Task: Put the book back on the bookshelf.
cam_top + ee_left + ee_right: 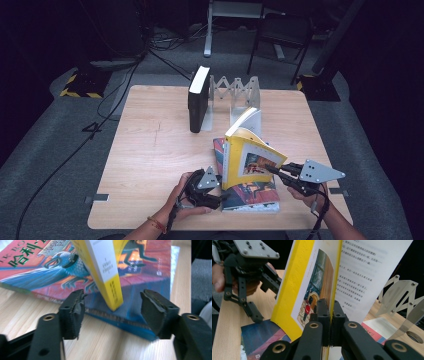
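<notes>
A yellow paperback (250, 157) stands tilted, its lower corner resting on a colourful book (252, 192) that lies flat near the table's front edge. My right gripper (272, 170) is shut on the yellow book's front cover (312, 290), with the pages (367, 272) fanned open beside it. My left gripper (223, 196) is open at the left of the books. In the left gripper view its jaws (113, 311) stand either side of the yellow book's spine (105, 267) without touching it, above the flat book (37, 272).
A black book (198, 100) stands upright at the back of the wooden table (150, 150), against a metal folding book rack (235, 92). The rack (402, 295) also appears in the right gripper view. Cables and chair legs lie on the floor beyond.
</notes>
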The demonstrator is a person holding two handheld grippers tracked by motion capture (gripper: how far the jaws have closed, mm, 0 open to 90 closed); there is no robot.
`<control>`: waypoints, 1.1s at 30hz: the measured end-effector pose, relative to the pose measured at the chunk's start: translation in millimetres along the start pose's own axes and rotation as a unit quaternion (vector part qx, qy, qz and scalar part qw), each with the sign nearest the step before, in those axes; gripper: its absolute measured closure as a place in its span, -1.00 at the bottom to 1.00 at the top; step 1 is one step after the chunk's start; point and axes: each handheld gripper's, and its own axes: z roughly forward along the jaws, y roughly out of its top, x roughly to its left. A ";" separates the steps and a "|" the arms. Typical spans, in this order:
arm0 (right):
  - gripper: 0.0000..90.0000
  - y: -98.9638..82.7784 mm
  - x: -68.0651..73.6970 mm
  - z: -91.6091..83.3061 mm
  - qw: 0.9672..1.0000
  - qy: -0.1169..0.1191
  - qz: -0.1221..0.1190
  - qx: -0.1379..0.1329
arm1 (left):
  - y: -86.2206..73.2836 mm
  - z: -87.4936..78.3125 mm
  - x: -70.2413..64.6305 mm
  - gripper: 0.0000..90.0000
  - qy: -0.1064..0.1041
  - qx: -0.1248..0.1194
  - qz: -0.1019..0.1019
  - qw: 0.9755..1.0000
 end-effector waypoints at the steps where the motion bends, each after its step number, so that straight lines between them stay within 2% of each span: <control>1: 0.98 0.0 0.2 0.5 1.000 0.000 0.001 -0.001 | 1.5 2.0 0.7 -0.23 -0.001 -0.004 -0.003 1.000; 5: 0.98 -0.1 0.5 0.6 1.000 -0.001 0.000 -0.001 | 8.0 5.3 2.6 -0.21 0.010 -0.019 -0.009 1.000; 8: 0.98 -0.8 0.7 -1.0 1.000 0.005 0.002 -0.004 | 16.0 3.4 5.0 -0.20 0.017 -0.040 -0.012 0.999; 14: 0.98 -0.5 2.8 -1.6 1.000 0.004 0.001 -0.003 | 36.8 -5.7 10.7 -0.05 0.026 -0.089 -0.011 0.996; 18: 0.97 0.1 2.6 -0.7 1.000 0.004 -0.002 -0.003 | 51.2 -8.3 18.3 -0.02 0.029 -0.105 -0.009 0.994; 20: 0.97 0.2 2.7 0.0 1.000 0.004 -0.002 -0.003 | 59.2 -10.9 23.0 -0.03 0.021 -0.116 -0.010 0.993; 22: 0.97 0.7 3.0 0.7 1.000 0.004 -0.002 -0.002 | 65.4 -12.9 23.5 0.01 0.025 -0.113 0.003 0.993; 23: 0.94 1.0 3.0 0.8 1.000 0.001 -0.004 0.000 | 66.6 -14.2 23.1 0.08 0.024 -0.116 0.009 0.993; 24: 0.88 1.1 2.8 1.0 1.000 -0.009 -0.006 0.000 | 66.0 -16.4 23.2 0.25 0.023 -0.120 0.013 0.992; 25: 0.74 0.7 1.2 1.1 1.000 -0.025 -0.009 0.006 | 64.7 -18.3 23.7 0.44 0.015 -0.123 0.017 0.992; 26: 0.70 0.1 -1.1 1.2 1.000 -0.031 -0.003 0.005 | 63.0 -19.7 23.2 0.55 -0.005 -0.127 0.021 0.992; 27: 0.66 -0.7 -4.1 1.0 1.000 -0.030 0.004 0.003 | 62.6 -20.9 19.8 0.62 -0.010 -0.124 0.034 0.992; 29: 0.57 -0.7 -7.5 1.8 0.999 -0.044 0.010 0.006 | 65.2 -21.9 9.5 0.64 0.003 -0.112 0.067 0.991; 30: 0.53 -0.4 -9.5 1.9 0.999 -0.043 0.012 0.006 | 65.6 -21.8 8.2 0.64 0.008 -0.112 0.068 0.991; 31: 0.48 0.3 -10.3 2.5 0.999 -0.042 0.013 0.004 | 65.0 -21.6 9.4 0.64 0.005 -0.114 0.060 0.992; 32: 0.39 1.4 -10.7 2.5 0.999 -0.052 0.008 0.006 | 63.9 -21.6 11.6 0.65 -0.002 -0.118 0.049 0.992; 33: 0.27 2.9 -11.6 2.1 0.998 -0.060 0.009 0.004 | 63.2 -22.1 13.7 0.65 -0.004 -0.120 0.048 0.992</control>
